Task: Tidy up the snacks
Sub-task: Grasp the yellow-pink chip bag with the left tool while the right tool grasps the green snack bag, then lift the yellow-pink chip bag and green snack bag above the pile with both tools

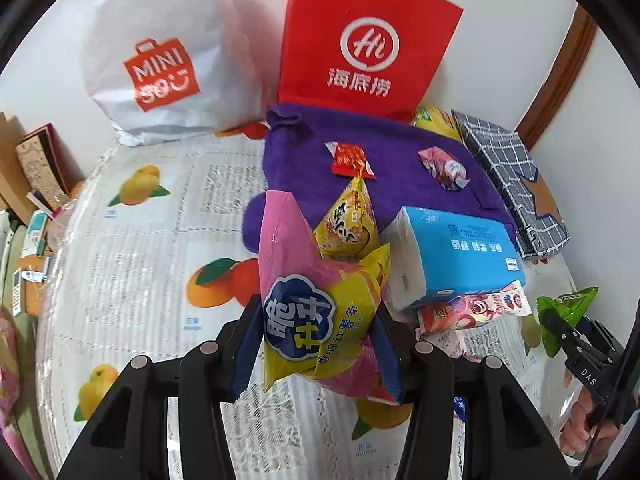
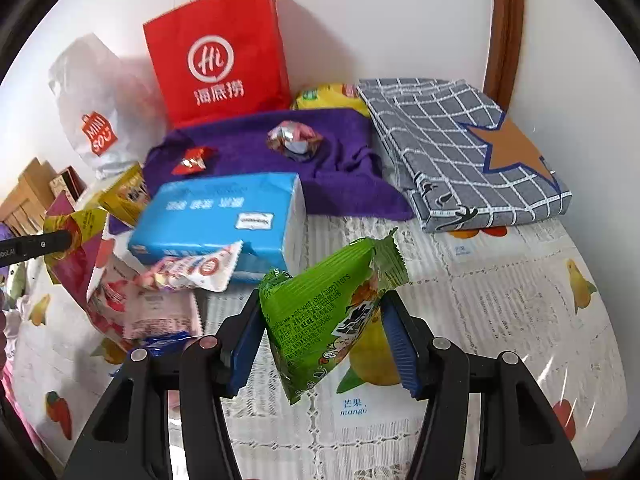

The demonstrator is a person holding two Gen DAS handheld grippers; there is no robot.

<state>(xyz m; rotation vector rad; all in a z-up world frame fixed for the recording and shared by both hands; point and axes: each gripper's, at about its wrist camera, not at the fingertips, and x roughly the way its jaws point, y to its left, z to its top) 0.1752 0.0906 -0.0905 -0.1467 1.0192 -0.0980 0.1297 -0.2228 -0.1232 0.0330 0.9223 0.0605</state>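
My left gripper [image 1: 316, 340] is shut on a pink and yellow snack bag [image 1: 308, 300] held above the table; it also shows at the left of the right wrist view [image 2: 76, 248]. My right gripper [image 2: 320, 320] is shut on a green snack packet [image 2: 332, 308], seen at the far right of the left wrist view [image 1: 564, 308]. A small yellow packet [image 1: 348, 216] lies behind the pink bag. A purple cloth [image 2: 320, 160] holds a red candy [image 2: 192, 160] and a pink wrapped candy [image 2: 294, 140]. Pink strawberry packets [image 2: 188, 270] lie by a blue tissue pack [image 2: 224, 216].
A red paper bag [image 2: 220, 52] and a white MINISO bag [image 2: 100, 120] stand against the wall. A grey checked folded cloth [image 2: 460, 140] lies at the right, a yellow bag [image 2: 328, 94] behind the purple cloth. The table has a fruit-print cover [image 2: 500, 300]. Boxes [image 1: 40, 160] crowd the left edge.
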